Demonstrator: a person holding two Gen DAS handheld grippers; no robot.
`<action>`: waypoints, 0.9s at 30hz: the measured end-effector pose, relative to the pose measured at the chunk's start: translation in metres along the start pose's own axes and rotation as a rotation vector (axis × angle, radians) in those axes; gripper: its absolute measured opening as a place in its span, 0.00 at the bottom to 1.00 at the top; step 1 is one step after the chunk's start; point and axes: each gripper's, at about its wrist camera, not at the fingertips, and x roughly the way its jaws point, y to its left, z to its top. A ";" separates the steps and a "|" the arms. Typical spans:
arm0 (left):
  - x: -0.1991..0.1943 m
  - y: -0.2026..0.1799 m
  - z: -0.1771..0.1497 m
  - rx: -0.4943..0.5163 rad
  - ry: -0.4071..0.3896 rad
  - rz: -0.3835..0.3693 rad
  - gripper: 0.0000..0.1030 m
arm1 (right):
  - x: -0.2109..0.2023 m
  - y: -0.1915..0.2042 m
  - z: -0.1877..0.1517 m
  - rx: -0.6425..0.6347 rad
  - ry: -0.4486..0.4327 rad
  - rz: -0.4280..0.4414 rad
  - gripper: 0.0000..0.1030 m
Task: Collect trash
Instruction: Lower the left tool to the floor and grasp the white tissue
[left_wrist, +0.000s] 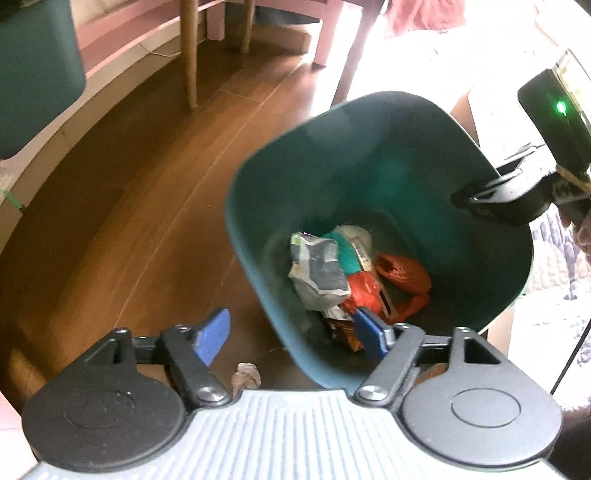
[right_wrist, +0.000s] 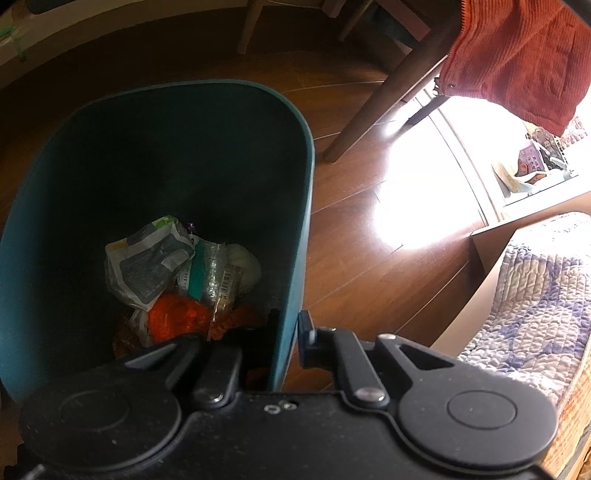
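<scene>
Left wrist view, left to right:
- Left gripper (left_wrist: 291, 338): blue-padded fingers spread wide, grasping nothing; the right pad overlaps the near rim of the bin.
- Crumpled paper scrap (left_wrist: 246, 373): on the wooden floor (left_wrist: 122, 206) between the fingers, just outside the bin's near wall.
- Teal trash bin (left_wrist: 369, 147): right of centre, tilted toward the camera, mouth open.
- Contents at the bin's bottom: grey-white crumpled wrapper (left_wrist: 319, 273), green-and-white packet, orange wrappers (left_wrist: 404, 273).
- Right gripper (left_wrist: 480, 203): far right, black, at the bin's right rim, green light on its body. Only this view shows it from outside.

Right wrist view, left to right:
- Trash bin (right_wrist: 299, 229): fills the left half, interior dark.
- Contents: same wrapper (right_wrist: 147, 262), a barcode-labelled packet (right_wrist: 221, 284) and orange wrappers (right_wrist: 177, 317), shown more plainly here.
- Right gripper (right_wrist: 286, 332): fingers clenched across the bin's near-right wall, one inside, one blue pad outside; the inner finger is in shadow, so contact there is likely rather than certain.
- Chair leg (right_wrist: 384, 107), orange knit garment (right_wrist: 517, 62) and quilted bedding (right_wrist: 532, 288): right side, seen only here. The floor scrap is out of this view.
</scene>
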 end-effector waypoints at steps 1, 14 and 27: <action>0.000 0.004 -0.001 -0.008 -0.005 0.007 0.78 | 0.001 0.001 0.000 -0.006 -0.003 -0.010 0.06; 0.101 0.035 -0.056 0.065 0.249 0.168 0.78 | 0.023 -0.040 0.007 -0.028 -0.013 -0.059 0.07; 0.234 0.061 -0.105 -0.189 0.477 0.200 0.78 | 0.031 -0.064 -0.008 0.059 0.021 -0.031 0.11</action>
